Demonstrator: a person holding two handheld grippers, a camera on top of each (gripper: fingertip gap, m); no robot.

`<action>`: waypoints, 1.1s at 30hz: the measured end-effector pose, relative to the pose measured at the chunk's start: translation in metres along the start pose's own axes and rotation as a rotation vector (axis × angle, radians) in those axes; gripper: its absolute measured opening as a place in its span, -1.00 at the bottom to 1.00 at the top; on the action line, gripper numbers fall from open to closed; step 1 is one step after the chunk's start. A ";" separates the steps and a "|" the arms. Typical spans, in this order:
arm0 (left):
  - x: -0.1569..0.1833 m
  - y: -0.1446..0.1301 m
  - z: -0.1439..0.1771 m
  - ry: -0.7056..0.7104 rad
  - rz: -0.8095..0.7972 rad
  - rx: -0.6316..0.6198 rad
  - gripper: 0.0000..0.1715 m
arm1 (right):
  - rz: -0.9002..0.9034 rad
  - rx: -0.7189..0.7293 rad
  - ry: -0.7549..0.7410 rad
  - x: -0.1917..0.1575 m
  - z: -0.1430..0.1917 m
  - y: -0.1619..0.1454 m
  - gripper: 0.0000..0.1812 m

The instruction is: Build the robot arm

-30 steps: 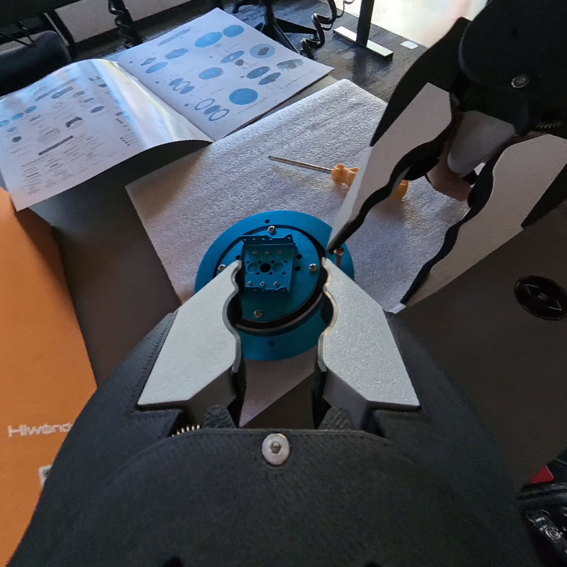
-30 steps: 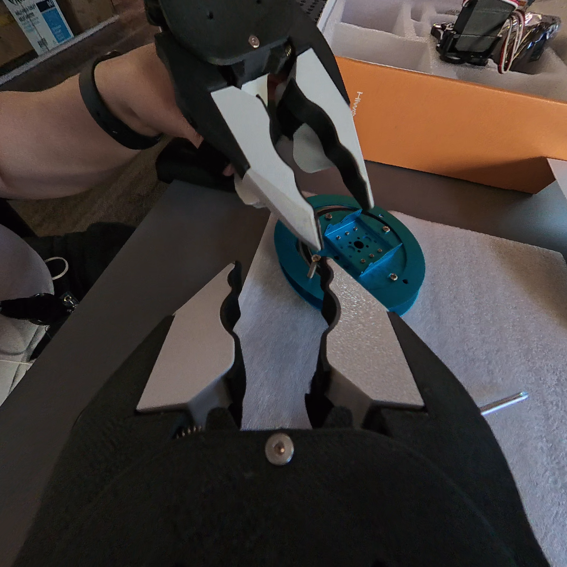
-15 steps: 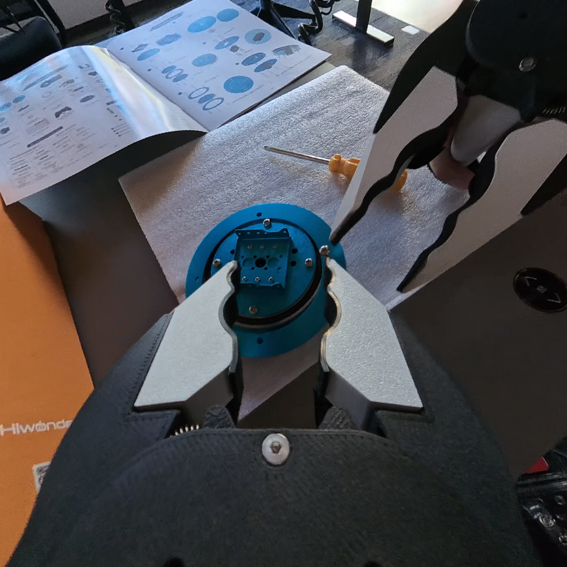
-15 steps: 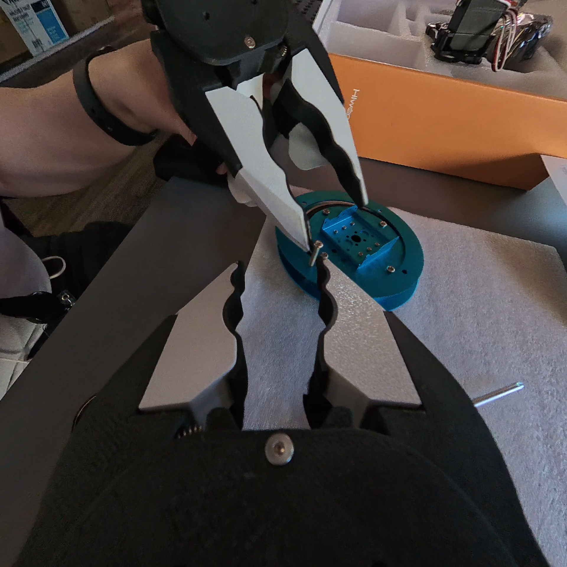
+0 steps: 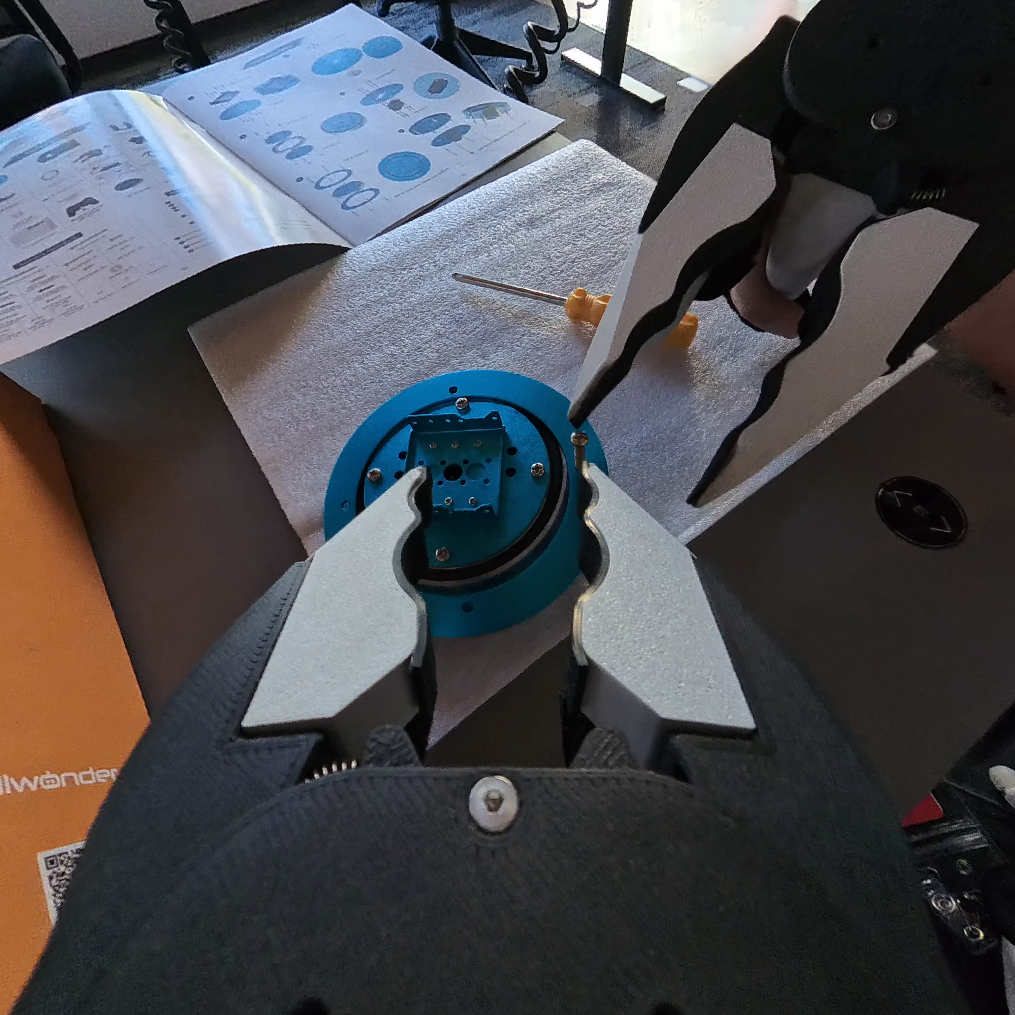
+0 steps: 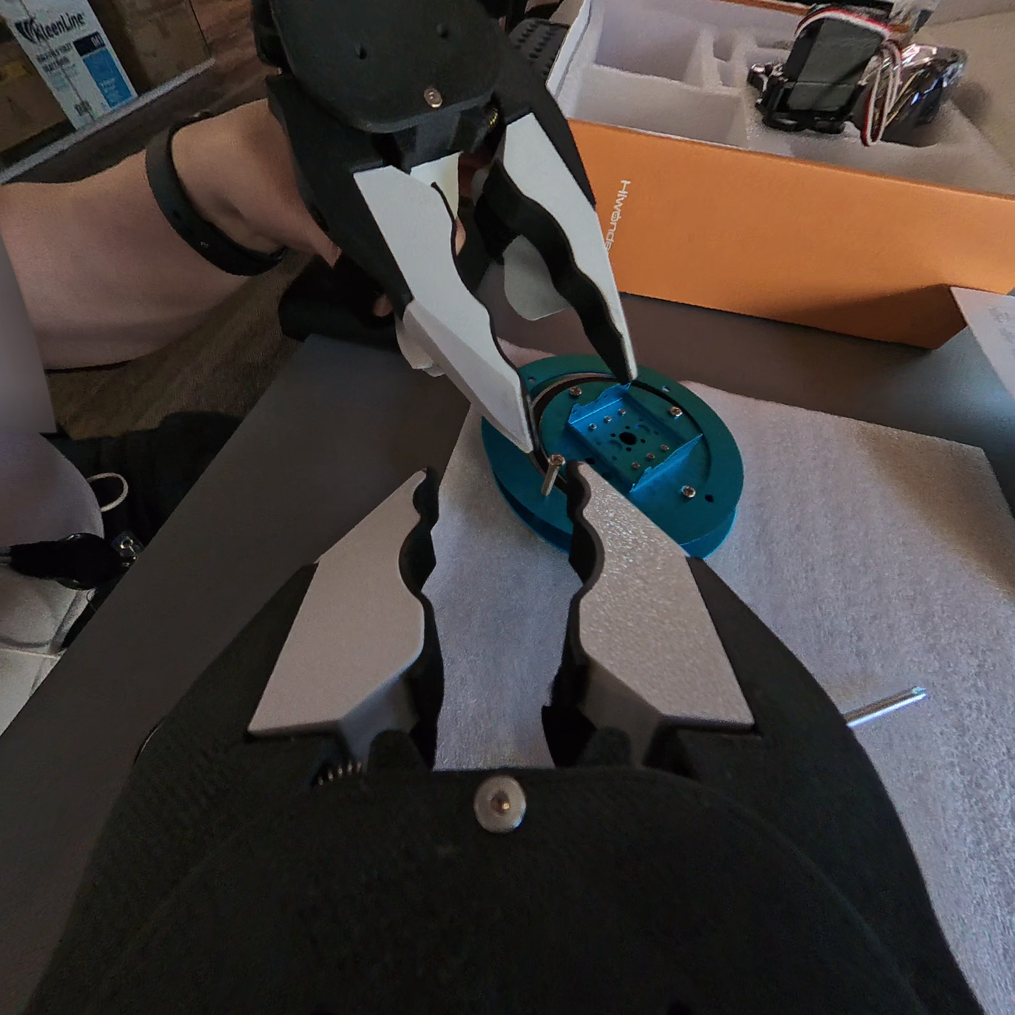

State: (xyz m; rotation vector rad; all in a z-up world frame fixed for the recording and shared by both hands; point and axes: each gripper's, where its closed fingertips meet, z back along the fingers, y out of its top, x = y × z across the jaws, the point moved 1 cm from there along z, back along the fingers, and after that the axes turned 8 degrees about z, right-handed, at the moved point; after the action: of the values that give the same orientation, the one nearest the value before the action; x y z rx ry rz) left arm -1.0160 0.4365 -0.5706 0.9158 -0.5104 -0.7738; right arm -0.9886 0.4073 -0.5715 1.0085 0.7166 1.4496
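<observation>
At frame centre, both grippers' jaws stood wide, empty, over the blue disc (image 5: 467,598). A loose screw (image 6: 552,473) stood tilted at its rim; one nudge could topple it.

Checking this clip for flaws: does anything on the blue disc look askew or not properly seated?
Yes. One screw stands tall and tilted at the rim of the blue disc, while the other screws sit flush. It is between the tips of the left gripper and right gripper.
</observation>
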 end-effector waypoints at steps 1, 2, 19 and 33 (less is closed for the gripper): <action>0.000 0.001 0.000 -0.005 0.004 0.004 -0.40 | -0.002 0.010 -0.001 0.001 0.000 0.002 -0.48; 0.001 0.002 0.000 -0.009 0.005 0.009 -0.40 | -0.004 0.015 -0.001 0.002 -0.001 0.003 -0.47; 0.003 0.004 -0.009 -0.002 -0.012 0.006 -0.38 | 0.015 -0.024 0.008 -0.003 -0.009 -0.002 -0.44; 0.000 0.005 -0.010 0.015 -0.005 0.008 -0.35 | 0.018 -0.035 0.004 -0.005 -0.007 -0.003 -0.42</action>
State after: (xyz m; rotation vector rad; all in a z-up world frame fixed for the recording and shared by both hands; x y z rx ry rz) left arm -1.0074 0.4430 -0.5716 0.9299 -0.4984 -0.7696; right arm -0.9935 0.4040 -0.5780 0.9879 0.6847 1.4759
